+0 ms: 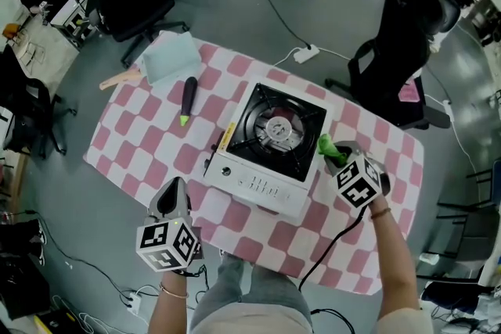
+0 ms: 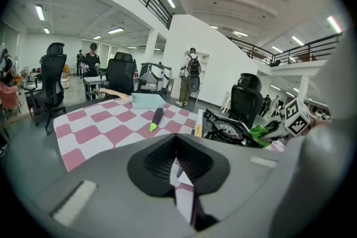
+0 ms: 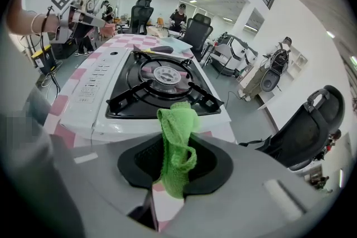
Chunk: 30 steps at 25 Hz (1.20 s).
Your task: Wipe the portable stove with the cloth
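Right tool [image 3: 174, 173] pinches cloth [image 3: 178, 122] beside stove [image 3: 156, 83] (left tool [image 2: 177, 167] apparently closed).

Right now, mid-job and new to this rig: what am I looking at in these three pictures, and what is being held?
There is no robot arm here. A person holds a two-jaw gripper in each hand. The head view comes from a camera on the person's head, looking down on a table with a pink-and-white checked cover. The other two pictures come from cameras riding on the grippers, each looking along its own jaws.

On the table lie a white portable stove, a dark oblong thing with a green tip and a pale blue tray with a wooden handle.

The right gripper is shut on the green cloth, at the stove's right side. I cannot tell whether the cloth touches the stove. The left gripper is shut and empty, near the table's front edge.
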Each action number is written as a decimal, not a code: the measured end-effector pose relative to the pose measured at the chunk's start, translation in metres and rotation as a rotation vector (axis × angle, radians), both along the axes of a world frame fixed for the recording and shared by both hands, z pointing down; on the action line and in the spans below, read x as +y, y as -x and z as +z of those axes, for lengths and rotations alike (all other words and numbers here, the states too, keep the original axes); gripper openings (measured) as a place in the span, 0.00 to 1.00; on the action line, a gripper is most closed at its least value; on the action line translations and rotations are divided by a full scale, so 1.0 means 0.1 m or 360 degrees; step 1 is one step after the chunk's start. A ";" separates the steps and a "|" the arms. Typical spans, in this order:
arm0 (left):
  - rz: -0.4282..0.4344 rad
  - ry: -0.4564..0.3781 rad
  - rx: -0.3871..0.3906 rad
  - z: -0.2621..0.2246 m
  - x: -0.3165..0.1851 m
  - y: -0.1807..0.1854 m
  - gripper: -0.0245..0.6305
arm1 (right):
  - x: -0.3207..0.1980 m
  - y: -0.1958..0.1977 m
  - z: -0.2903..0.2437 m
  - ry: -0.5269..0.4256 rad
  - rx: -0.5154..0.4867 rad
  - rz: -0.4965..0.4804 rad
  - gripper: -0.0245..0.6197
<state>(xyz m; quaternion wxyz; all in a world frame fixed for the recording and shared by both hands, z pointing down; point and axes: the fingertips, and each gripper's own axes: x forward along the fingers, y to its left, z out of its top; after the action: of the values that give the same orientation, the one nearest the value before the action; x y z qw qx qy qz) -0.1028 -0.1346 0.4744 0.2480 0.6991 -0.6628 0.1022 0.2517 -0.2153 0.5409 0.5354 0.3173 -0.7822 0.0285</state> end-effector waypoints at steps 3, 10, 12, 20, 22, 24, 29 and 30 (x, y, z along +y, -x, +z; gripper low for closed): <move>-0.0004 -0.0010 -0.0005 -0.03 0.01 0.03 0.04 | 0.05 0.03 0.00 0.0005 -0.0009 -0.0006 0.17; -0.0002 -0.0023 -0.0003 -0.10 0.02 0.03 0.04 | 0.17 0.07 -0.01 0.0039 -0.0024 -0.0019 0.17; -0.0001 -0.0029 -0.0002 -0.11 0.02 0.03 0.04 | 0.20 0.08 0.00 0.0055 -0.0017 -0.0023 0.17; -0.0003 -0.0056 -0.0003 -0.19 0.01 0.06 0.04 | 0.37 0.14 0.01 0.0093 0.0040 -0.0081 0.17; -0.0003 -0.0061 -0.0006 -0.21 0.00 0.08 0.04 | 0.40 0.15 0.01 0.0102 0.0046 -0.0098 0.17; -0.0003 -0.0067 -0.0006 -0.23 0.00 0.09 0.04 | 0.44 0.17 0.00 0.0114 0.0058 -0.0117 0.17; 0.0001 -0.0078 -0.0004 -0.27 -0.02 0.11 0.04 | 0.55 0.22 0.00 0.0159 0.0065 -0.0146 0.17; 0.0003 -0.0080 -0.0002 -0.27 -0.03 0.12 0.04 | 0.57 0.22 0.01 0.0162 0.0069 -0.0143 0.17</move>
<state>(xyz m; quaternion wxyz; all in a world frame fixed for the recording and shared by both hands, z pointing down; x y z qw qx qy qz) -0.1143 -0.1375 0.4472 0.2297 0.7057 -0.6646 0.0862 0.2294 -0.1579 0.5416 0.5685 0.2547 -0.7814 0.0372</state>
